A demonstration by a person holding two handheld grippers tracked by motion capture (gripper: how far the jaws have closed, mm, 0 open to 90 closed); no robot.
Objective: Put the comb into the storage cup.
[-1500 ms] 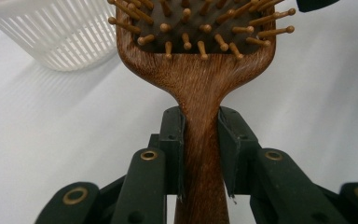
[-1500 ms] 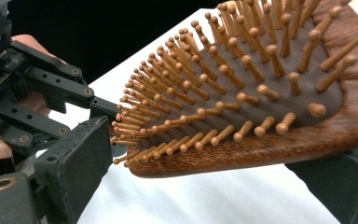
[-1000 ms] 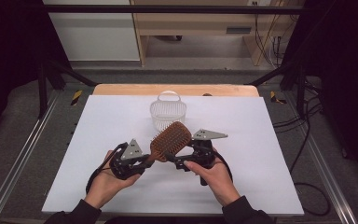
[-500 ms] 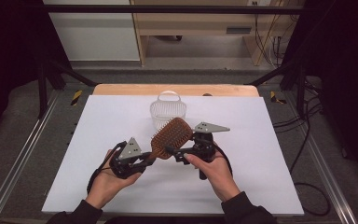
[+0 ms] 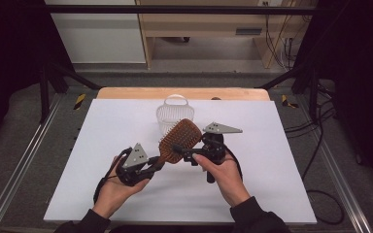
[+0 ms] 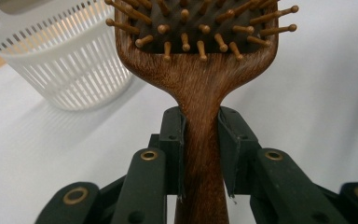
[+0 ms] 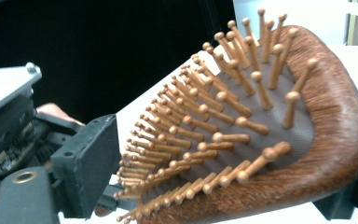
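Observation:
A wooden paddle hairbrush (image 5: 178, 138) with peg bristles is held above the white table, head tilted up toward the far side. My left gripper (image 5: 156, 163) is shut on its handle (image 6: 200, 154), one jaw pressed to each side of it. My right gripper (image 5: 183, 150) comes in from the right and stands open. Its jaws sit on either side of the brush head (image 7: 261, 121): one pad (image 7: 91, 168) faces the bristle tips and the other sits behind the wooden back. Whether that pad touches the bristles is unclear.
A white slotted plastic basket (image 5: 174, 114) with a handle stands on the table just beyond the brush, also seen as the basket (image 6: 60, 60) at upper left. The white table sheet (image 5: 272, 145) has bare room left and right. A metal frame rail (image 5: 24, 160) runs along each side.
The brush and both grippers have risen slightly. My right gripper has moved up and closer in on the brush head. The left grip on the handle is unchanged.

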